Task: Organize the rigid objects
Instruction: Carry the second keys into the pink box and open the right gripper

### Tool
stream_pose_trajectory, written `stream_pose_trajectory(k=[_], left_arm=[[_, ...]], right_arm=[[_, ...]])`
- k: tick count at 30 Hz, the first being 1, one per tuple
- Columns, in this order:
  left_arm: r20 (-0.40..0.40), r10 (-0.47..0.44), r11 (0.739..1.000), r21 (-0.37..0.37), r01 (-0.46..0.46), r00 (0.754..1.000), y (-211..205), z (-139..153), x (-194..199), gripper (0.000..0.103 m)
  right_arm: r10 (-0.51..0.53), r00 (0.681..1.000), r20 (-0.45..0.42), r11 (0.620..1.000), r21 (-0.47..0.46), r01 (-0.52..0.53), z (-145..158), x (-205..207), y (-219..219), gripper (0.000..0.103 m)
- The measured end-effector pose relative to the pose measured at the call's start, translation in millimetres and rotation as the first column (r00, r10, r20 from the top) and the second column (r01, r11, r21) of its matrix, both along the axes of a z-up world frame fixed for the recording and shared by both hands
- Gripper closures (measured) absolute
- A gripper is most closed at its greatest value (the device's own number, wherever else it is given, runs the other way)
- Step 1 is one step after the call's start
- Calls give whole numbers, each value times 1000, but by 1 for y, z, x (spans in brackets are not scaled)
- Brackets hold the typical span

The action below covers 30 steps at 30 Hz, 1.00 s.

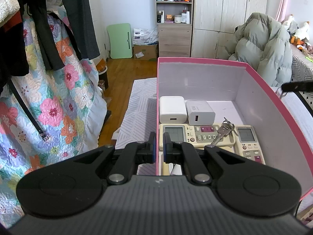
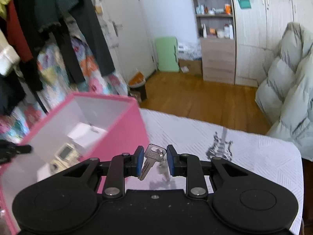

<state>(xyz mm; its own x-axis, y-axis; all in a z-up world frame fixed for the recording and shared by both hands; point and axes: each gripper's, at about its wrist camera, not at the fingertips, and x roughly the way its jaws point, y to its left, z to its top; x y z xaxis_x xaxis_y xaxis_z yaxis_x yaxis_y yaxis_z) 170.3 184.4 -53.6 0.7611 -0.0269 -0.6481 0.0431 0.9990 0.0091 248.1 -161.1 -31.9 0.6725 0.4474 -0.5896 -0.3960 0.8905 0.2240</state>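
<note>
- Right tool (image 2: 153,160): fingers spread, key (image 2: 150,161) sitting in the gap between the blue pads, touching or nearly touching the left pad (image 2: 139,161); not pinched as far as I can tell. View is motion-blurred.
- Key long axis runs toward the camera and slightly left, bow end far, blade end near and low. Can't tell if it rests on the bed cover (image 2: 254,156) or hangs off the pad.
- Key is dead ahead of the right tool, so the right hand is the nearer one; judgement: next move is closing across the key's flat sides, then a swing left to the box (image 2: 125,129).
- Left tool (image 1: 159,146): pads nearly pressed together, clamped on the box's left wall (image 1: 157,117), one finger outside, one inside. Likely steadying it.
- In the box, near edge: two remotes (image 1: 195,137) side by side, with a key bunch (image 1: 223,131) lying across them.
- Farther back, against the left wall: two white chargers (image 1: 172,109).
- Box's right half mostly bare floor, room for the key.
</note>
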Motion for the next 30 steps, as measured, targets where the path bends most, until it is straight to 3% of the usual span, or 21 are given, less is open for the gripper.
stream_pose_trajectory(k=[10,15,17,24,26,30], left_arm=[[0,1,1000,2,-1,1000,1,0,0,97],[0,0,1000,2,0,1000,0,0,0,97],[1,0,1000,3,0,1000,1,0,0,97],[0,-1,1000,3,1,1000,0,1,0,97],[0,-2,1000,3,2,1000,0,1,0,97],[-1,-1,1000,1,1,1000,0,1,0,97]], right_arm=[[127,983,129,985,99,-140,61,-40,26,74],[211,968,135,966,121,-228,62,-57,45,74],[244,965,98,960,117,-254,55,-60,53,74],[325,946,6,946,-8,-325,35,-62,75,74],[330,944,-19,940,-83,-330,28,-63,83,73],[331,944,4,929,-177,-325,15,-69,88,70]])
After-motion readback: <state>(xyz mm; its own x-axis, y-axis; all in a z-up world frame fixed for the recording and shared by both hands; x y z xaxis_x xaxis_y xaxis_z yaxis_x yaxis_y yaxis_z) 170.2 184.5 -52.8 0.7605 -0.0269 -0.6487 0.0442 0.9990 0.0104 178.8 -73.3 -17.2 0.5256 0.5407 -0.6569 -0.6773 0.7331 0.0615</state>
